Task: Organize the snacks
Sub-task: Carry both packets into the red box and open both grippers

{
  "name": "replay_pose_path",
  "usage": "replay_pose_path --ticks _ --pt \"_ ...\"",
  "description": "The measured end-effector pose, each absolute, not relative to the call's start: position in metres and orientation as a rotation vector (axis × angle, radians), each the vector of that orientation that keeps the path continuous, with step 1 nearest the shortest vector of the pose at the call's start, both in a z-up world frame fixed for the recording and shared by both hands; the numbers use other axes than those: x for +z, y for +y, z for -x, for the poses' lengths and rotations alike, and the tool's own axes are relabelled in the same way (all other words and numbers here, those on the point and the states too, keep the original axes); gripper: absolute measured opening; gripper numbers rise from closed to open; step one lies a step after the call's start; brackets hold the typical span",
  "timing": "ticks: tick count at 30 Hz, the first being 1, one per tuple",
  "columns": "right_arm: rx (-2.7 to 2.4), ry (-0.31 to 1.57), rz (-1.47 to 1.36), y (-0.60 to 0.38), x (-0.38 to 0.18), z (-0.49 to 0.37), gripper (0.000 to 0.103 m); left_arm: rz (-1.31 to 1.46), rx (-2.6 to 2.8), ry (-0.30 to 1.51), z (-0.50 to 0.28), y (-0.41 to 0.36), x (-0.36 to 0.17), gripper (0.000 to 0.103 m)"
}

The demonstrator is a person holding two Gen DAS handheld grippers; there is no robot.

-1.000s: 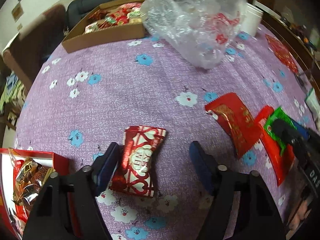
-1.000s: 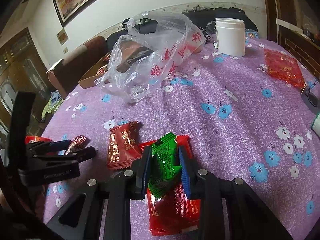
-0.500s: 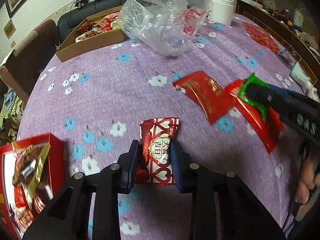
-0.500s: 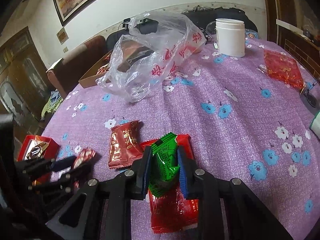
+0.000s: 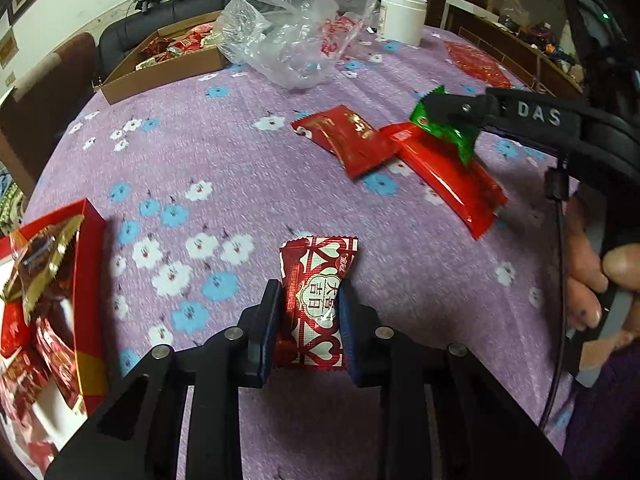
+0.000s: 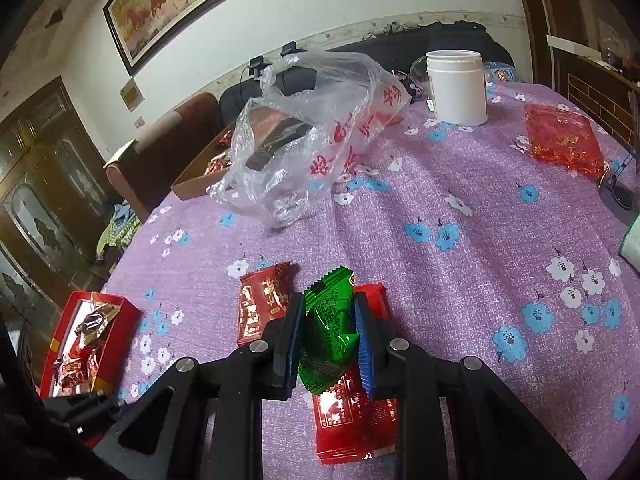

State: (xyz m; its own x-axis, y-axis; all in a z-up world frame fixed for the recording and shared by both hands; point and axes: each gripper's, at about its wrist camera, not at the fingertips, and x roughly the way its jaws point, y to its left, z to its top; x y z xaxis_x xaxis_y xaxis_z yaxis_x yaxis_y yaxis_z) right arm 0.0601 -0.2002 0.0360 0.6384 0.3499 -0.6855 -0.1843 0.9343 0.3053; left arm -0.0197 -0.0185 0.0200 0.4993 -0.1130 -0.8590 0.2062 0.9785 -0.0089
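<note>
Candy (image 5: 316, 300), a red-and-white heart-print packet, is pinched upright between the closing left gripper (image 5: 308, 320) pads near the table's (image 5: 240, 152) left edge, red box (image 5: 90, 280) just to its left, while the right gripper (image 6: 326, 340) clamps a green packet (image 6: 330, 332).

Glossy foil wraps the heart candy (image 5: 316, 304) and green packet (image 6: 330, 332). The tablecloth (image 5: 224, 152) looks matt, rough cloth. The bag (image 6: 316, 136) is clear, crinkled plastic.

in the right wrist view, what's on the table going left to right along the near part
red box → dark red snack packet → green packet shut in the right gripper, lying over a bright red packet
</note>
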Motion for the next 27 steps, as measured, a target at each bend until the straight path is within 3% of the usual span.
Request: replay_pose_path --ticks 17,27 --pt "0.332 0.792 -0.266 -0.205 0.038 -0.058 0.024 0.028 -0.348 1.014 0.064 -0.019 0.032 0.024" --pt "0.333 0.677 -0.309 -0.217 0.048 -0.043 0.024 0.126 -0.389 0.977 0.100 0.004 0.052 0.024"
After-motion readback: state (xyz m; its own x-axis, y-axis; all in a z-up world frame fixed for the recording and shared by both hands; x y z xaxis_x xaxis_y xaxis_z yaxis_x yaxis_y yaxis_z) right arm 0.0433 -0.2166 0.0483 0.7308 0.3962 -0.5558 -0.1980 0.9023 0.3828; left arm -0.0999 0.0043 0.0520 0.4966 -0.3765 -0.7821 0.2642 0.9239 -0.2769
